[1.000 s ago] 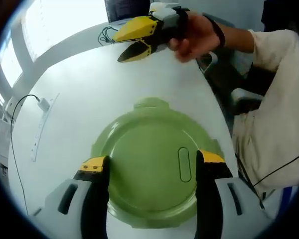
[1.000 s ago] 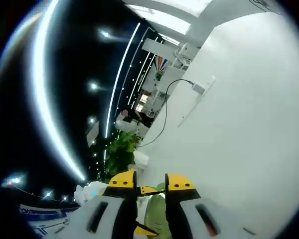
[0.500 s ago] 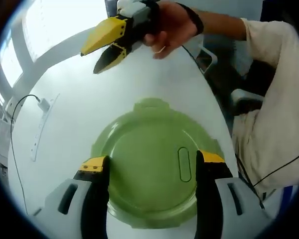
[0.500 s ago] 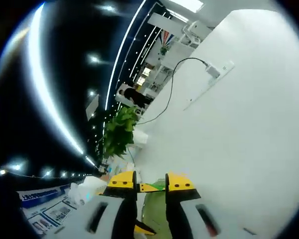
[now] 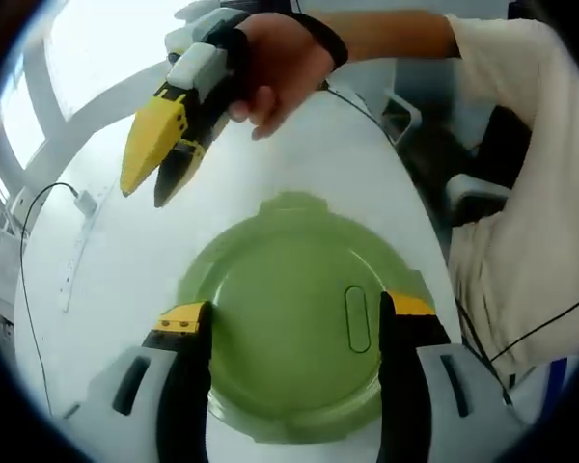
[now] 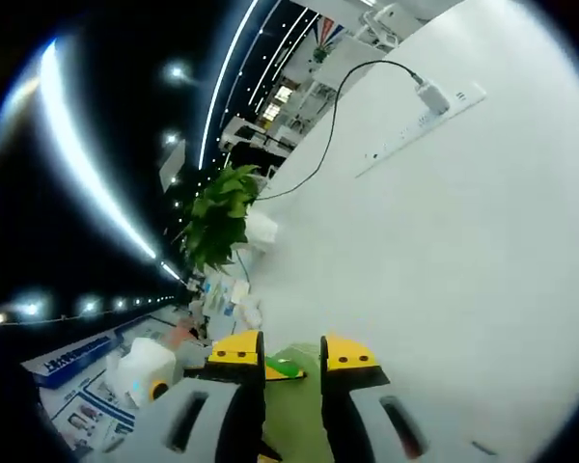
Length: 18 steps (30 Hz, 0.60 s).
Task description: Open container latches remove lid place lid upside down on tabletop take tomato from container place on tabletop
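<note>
A round green container [image 5: 280,289] with its lid on sits on the white table [image 5: 174,193]. The lid has a tab [image 5: 291,201] at its far edge and an oblong latch [image 5: 357,318] near the right. My left gripper [image 5: 294,313] is open, one jaw on each side of the container's near half. A hand holds the right gripper [image 5: 147,193] above the table, beyond the container's far left edge, tips pointing down. In the right gripper view the right gripper [image 6: 291,352] has only a narrow gap between its jaws, nothing in it, with green lid [image 6: 294,405] showing below.
A white power strip [image 5: 82,204] with a black cable lies at the table's left; it also appears as the power strip [image 6: 429,96]. A chair [image 5: 463,193] and the person's torso [image 5: 531,251] stand at the right edge. A potted plant [image 6: 217,217] stands beyond the table.
The hand has carried the right gripper left and down toward the container's far left side, tipping its jaws downward. My left gripper and the container have stayed put.
</note>
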{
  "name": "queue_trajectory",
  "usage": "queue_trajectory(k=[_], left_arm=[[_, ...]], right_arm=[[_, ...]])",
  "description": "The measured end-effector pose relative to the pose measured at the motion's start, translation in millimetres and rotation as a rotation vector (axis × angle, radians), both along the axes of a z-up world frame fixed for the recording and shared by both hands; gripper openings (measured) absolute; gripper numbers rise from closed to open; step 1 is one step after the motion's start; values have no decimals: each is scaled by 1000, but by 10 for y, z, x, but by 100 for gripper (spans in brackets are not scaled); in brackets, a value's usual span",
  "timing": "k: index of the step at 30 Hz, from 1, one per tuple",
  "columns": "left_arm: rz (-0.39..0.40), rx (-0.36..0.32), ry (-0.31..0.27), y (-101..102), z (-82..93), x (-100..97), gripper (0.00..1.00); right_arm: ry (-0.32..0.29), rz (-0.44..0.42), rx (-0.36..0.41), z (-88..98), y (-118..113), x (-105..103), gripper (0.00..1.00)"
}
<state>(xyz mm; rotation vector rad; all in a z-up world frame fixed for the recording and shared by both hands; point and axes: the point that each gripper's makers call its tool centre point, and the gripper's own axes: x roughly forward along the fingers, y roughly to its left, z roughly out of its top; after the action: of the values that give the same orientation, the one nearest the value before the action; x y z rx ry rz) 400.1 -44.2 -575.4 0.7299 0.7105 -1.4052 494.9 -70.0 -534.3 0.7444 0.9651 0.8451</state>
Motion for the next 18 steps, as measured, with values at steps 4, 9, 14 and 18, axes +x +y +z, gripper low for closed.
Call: queue_trajectory(k=[4,9,14,18], left_arm=[[1,-4,1,5,-4,10,63],[3,-9,1,3,-6,9,63],[2,-10,0,0,-8,3,63],[2,-11,0,-2,-8,0,63]], right_arm=[[17,41,-1,-97,74,66,17],[46,53,60,-162,158,185,19],[51,68,77,-267,237,213,20],[72,75,95,-335,278,327,19]])
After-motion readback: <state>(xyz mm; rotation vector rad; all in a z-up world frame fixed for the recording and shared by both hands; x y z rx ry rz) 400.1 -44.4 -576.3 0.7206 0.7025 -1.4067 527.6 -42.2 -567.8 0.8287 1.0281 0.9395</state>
